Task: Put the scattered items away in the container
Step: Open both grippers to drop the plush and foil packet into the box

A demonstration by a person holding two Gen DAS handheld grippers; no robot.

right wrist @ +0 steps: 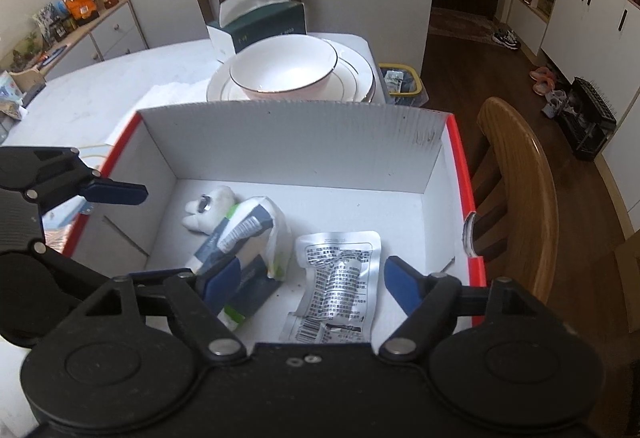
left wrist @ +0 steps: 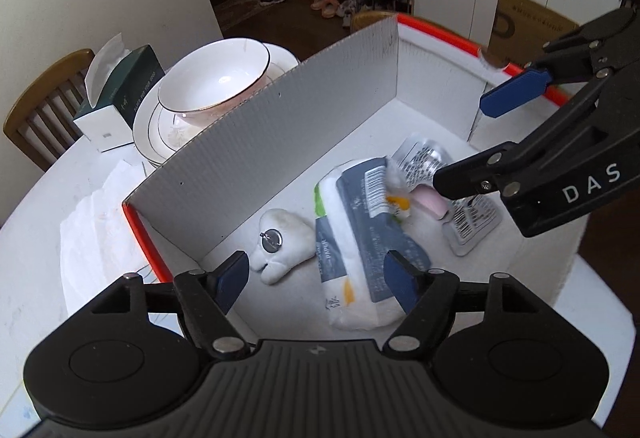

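Observation:
A white cardboard box with a red rim (left wrist: 344,86) (right wrist: 304,142) stands on the table. Inside lie a white plush toy with a metal ring (left wrist: 280,242) (right wrist: 208,210), a white and grey tissue pack (left wrist: 360,234) (right wrist: 244,234), a silver foil pouch (left wrist: 472,222) (right wrist: 340,278) and a small pink item (left wrist: 430,200). My left gripper (left wrist: 316,280) is open and empty over the box's near end, above the tissue pack. My right gripper (right wrist: 310,280) is open and empty above the pouch; it also shows in the left wrist view (left wrist: 472,142).
A white bowl (left wrist: 216,78) (right wrist: 284,66) sits on stacked plates (left wrist: 156,126) beside the box. A green tissue box (left wrist: 120,94) (right wrist: 260,22) stands behind them. A crumpled white paper (left wrist: 96,222) lies on the table. Wooden chairs (right wrist: 516,190) flank the table.

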